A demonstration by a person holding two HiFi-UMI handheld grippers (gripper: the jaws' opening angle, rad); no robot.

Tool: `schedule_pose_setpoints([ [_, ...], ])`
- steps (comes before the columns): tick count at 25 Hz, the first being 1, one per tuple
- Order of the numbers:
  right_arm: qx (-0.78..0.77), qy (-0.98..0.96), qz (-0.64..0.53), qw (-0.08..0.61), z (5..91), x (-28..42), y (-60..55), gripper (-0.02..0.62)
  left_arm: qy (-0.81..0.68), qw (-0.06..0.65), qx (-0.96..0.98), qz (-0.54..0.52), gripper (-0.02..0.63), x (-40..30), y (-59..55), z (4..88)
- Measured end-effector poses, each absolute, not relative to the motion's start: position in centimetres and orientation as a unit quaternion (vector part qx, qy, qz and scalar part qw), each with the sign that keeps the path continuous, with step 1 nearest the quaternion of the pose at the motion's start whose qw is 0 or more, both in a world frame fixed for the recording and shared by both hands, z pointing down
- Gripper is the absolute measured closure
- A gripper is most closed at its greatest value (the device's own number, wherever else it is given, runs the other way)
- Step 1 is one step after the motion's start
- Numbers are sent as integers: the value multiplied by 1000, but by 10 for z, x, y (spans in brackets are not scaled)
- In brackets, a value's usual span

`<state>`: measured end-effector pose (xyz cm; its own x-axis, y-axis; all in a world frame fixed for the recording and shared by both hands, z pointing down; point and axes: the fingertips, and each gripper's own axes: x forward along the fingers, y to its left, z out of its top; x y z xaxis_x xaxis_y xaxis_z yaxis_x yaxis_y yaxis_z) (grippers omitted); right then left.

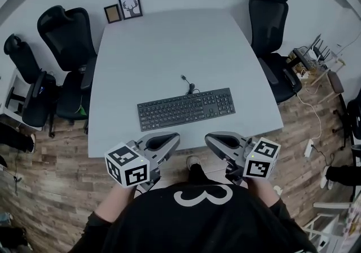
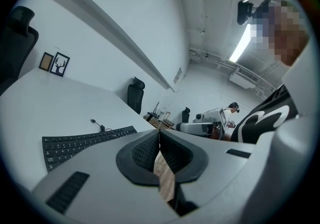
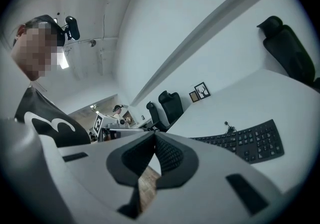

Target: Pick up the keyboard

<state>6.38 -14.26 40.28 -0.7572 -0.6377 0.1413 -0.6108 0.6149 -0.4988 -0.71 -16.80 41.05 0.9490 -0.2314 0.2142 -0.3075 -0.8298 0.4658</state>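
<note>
Broadly, the pale grey surface (image 1: 169, 49) fills the middle of the head view. Black office chairs (image 1: 66, 35) stand off its 9 and 2 o'clock sides on a wood floor (image 1: 51, 156). The keyboard (image 1: 186, 109) lies flat on the surface toward its 6 o'clock edge. It is black, full-width with a number block at its 3 o'clock end, and that end is skewed slightly farther away. Its key legends are too small to read. The left gripper (image 1: 175, 137) hangs at 7 o'clock of the keyboard and the right gripper (image 1: 210, 138) at 5 o'clock. Both are off the surface's near edge, apart from the keyboard, with their tips turned toward each other. In the left gripper view the jaws are closed tip to tip with nothing between them, and the gripper's body cuts off the keyboard's (image 2: 82, 143) near end. The right gripper's jaws are likewise closed and empty, and there too part of the keyboard (image 3: 247, 143) is covered. Two small picture frames (image 1: 124, 8) lean at the surface's 11 o'clock corner. A short black cable (image 1: 189, 84) curls at 12 o'clock of the keyboard, and its plug is hard to make out.
</note>
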Motion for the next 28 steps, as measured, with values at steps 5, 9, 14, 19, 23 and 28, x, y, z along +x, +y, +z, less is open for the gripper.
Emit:
schedule_pose_setpoints([
  [5, -333, 900, -280, 24, 408, 86, -181, 586, -153, 267, 948, 80, 592, 16, -202, 418],
  [9, -315, 904, -290, 22, 412, 95, -206, 586, -163, 277, 943, 81, 593, 29, -225, 423],
  [14, -296, 906, -301, 18, 419, 100, -230, 586, -176, 293, 936, 79, 592, 38, -246, 433],
  [19, -261, 917, -299, 36, 418, 101, -242, 586, -174, 300, 935, 68, 592, 41, -256, 436],
  [23, -243, 923, -298, 32, 425, 104, -250, 584, -192, 309, 929, 60, 592, 33, -268, 445],
  [28, -253, 913, -319, 13, 449, 122, -264, 581, -230, 332, 912, 68, 591, 8, -288, 471],
])
